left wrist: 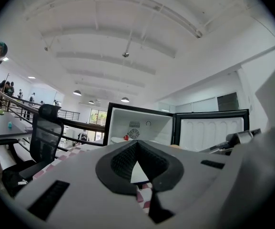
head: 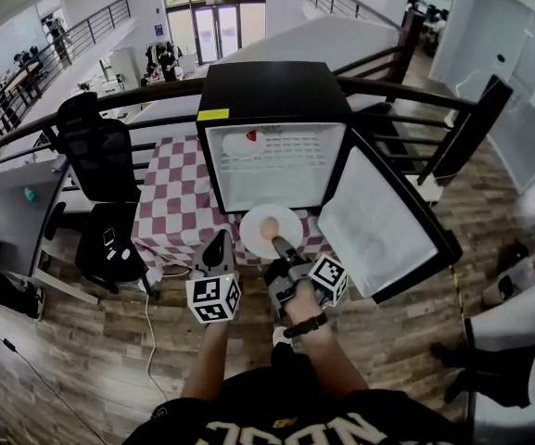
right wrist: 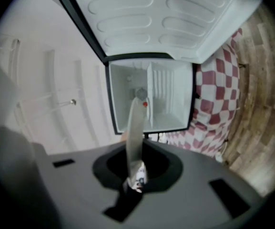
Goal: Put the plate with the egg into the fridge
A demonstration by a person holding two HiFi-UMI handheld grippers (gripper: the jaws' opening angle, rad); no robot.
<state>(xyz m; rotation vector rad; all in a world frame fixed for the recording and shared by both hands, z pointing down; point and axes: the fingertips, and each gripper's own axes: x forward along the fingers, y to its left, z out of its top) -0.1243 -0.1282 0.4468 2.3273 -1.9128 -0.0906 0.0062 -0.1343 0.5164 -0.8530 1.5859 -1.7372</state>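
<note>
Plate [head: 253, 221] with egg [head: 270, 229] is clamped in right gripper's [head: 280, 245] jaws, open fridge [head: 267, 179] ahead of them; left gripper's [head: 221, 241] jaws are pressed together, empty; shelving not yet done

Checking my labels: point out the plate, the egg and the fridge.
plate [head: 248, 225], head view, left rim.
egg [head: 270, 229], head view, its middle.
fridge [head: 272, 89], head view, black top.

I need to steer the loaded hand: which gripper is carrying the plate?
The right gripper, clamped on the near rim of the white plate with the egg, before the open fridge. The left gripper is alongside, holding nothing.
</note>
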